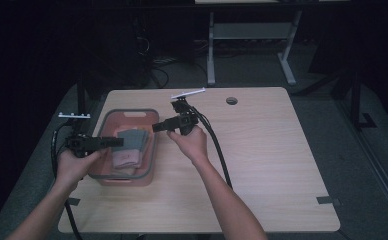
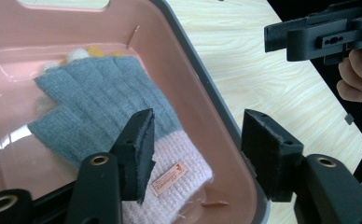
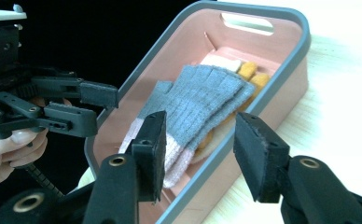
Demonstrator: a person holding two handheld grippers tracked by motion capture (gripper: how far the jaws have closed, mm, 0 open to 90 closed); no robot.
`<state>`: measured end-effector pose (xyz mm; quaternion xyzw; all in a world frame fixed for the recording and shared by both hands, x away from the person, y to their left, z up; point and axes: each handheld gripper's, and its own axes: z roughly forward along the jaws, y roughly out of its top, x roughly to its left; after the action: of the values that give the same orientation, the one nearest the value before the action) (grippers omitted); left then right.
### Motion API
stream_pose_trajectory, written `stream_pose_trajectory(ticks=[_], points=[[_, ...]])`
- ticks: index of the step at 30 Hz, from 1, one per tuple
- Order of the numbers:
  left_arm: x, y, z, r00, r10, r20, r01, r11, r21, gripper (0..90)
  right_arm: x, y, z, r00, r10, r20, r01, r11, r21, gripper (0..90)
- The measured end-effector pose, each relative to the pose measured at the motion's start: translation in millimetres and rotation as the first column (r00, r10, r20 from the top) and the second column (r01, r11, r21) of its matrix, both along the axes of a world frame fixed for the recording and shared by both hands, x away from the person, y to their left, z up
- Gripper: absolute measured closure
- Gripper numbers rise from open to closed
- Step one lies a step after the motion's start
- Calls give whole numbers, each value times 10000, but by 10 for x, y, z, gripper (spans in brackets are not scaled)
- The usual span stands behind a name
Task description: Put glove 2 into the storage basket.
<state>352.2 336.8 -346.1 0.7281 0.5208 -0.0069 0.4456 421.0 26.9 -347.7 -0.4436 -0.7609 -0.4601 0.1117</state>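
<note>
A pink basket with a grey rim stands on the left part of the wooden table. Inside lies a grey knit glove with a pale pink cuff and a small label. A yellow and cream glove peeks out from under it. My left gripper hovers open above the cuff and the basket's rim, nothing pressed between its pads. My right gripper is open too, over the basket's other long rim, pointing at the gloves. In the high view the left gripper and right gripper face each other across the basket.
The table stretches bare to the right of the basket, with a round cable hole near its far edge. A black cable trails from the right gripper along the forearm. A grey desk frame stands beyond on the dark floor.
</note>
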Motion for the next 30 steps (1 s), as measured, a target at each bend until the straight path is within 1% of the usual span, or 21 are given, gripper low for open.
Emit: stream_pose_trajectory(ticks=[1, 6, 8, 12, 13, 16, 19, 26, 28, 30], points=[[-3, -8, 7, 10000, -27, 17, 27, 10000, 17, 431, 1, -42, 5, 10000, -5, -40, 5, 10000, 50, 523], [-8, -80, 38, 9998, -180, 130, 181, 9998, -90, 413, -7, -108, 10, 9999, -106, -70, 107, 9999, 88, 506], [-9, -131, 51, 9994, -291, 183, 293, 9995, -86, 409, -11, -157, 7, 9998, -177, -82, 178, 9997, 144, 503], [-6, -234, 68, 9988, -406, 283, 410, 9991, -135, 395, -18, -251, 8, 9995, -298, -71, 299, 9995, 107, 491], [-3, -258, 72, 9982, -523, 292, 526, 9986, -79, 391, -23, -274, 12, 9992, -360, -143, 362, 9993, 119, 484], [-1, -350, 89, 9969, -698, 361, 700, 9975, -47, 381, -37, -352, 21, 9988, -472, -126, 474, 9988, 91, 478], [-1, -458, 102, 9959, -788, 440, 793, 9968, -104, 374, -53, -458, 28, 9982, -586, -90, 587, 9982, 136, 469], [5, -705, 98, 9921, -1138, 526, 1142, 9934, -56, 363, -83, -742, 10, 9955, -941, -73, 942, 9955, 142, 454], [7, -785, 100, 9903, -1270, 563, 1274, 9919, -19, 357, -93, -827, 4, 9941, -1078, -79, 1079, 9939, 229, 453], [5, -867, 102, 9886, -1377, 603, 1380, 9904, -18, 353, -102, -908, -1, 9928, -1196, -61, 1197, 9926, 193, 446]])
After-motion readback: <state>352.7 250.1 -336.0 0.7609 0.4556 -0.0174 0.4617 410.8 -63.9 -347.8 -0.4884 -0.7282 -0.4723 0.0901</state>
